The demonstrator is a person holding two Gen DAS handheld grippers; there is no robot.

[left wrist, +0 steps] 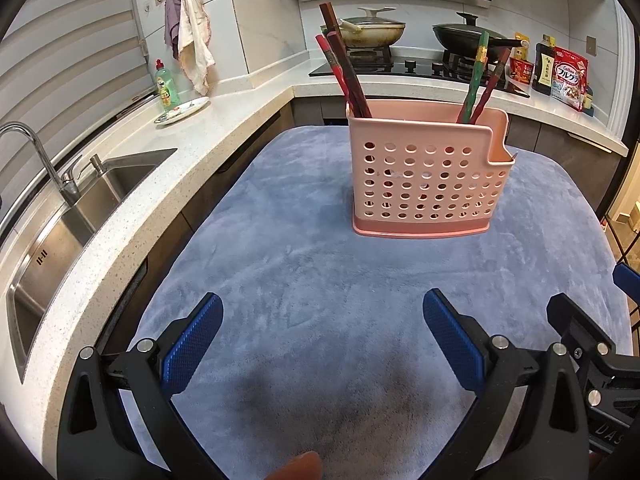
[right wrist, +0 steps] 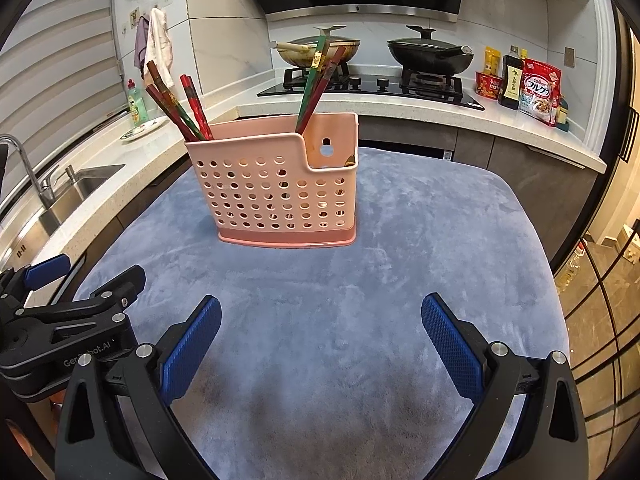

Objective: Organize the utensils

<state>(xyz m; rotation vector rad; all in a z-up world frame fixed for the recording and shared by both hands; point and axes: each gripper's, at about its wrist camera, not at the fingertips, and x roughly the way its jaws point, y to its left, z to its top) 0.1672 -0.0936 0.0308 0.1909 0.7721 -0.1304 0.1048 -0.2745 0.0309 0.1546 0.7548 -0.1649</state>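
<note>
Evidently both the left gripper [left wrist: 322, 340] and right gripper [right wrist: 320, 340] gape wide and empty, low in frame. Chopsticks [right wrist: 316, 88] in the pink perforated holder [right wrist: 280, 192] look light, stiff and slick; pinch near the upper ends.

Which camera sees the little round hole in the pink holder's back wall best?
The right wrist view: the hole shows clearly through the notch of the pink holder. In the left wrist view the front wall hides it.

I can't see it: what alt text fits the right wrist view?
A pink perforated utensil holder stands on a blue-grey cloth, chopsticks leaning out of it. In front, the right gripper is open and empty.
</note>
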